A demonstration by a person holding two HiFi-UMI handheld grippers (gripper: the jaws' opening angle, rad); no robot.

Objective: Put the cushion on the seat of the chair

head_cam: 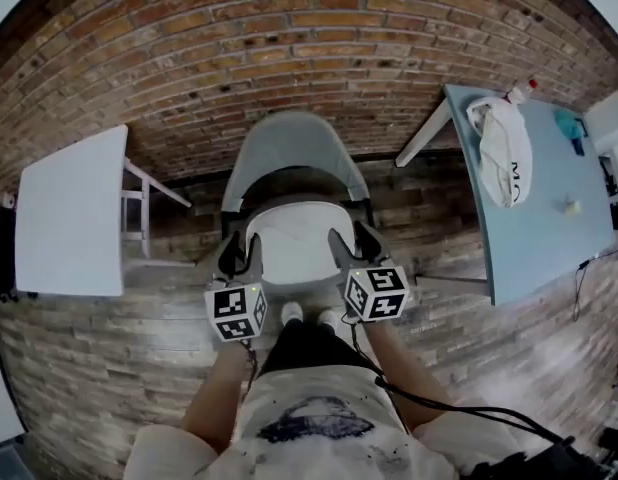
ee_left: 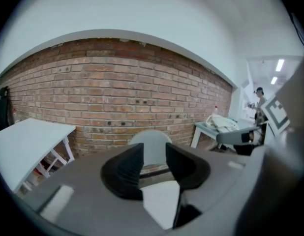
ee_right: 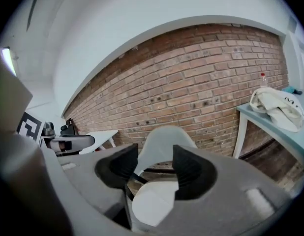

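You're clear | cushion (head_cam: 294, 253) rests flat on chair (head_cam: 294, 143) seat, needs no grip | left tool (head_cam: 241, 255), right tool (head_cam: 355, 244): jaws apart, empty

Rough red brick wall (head_cam: 289, 28), smooth matt plastic chair (head_cam: 294, 143), wood-plank floor (head_cam: 89, 368), smooth pale tabletop (head_cam: 539, 238)

The left gripper (head_cam: 240, 255) and the right gripper (head_cam: 356, 245) are held side by side at the near seat edge of the chair (head_cam: 294, 143), tilted slightly downward toward it. Both pairs of jaws are spread apart, with nothing gripped. The forearms (head_cam: 221, 378) are stretched toward the chair.
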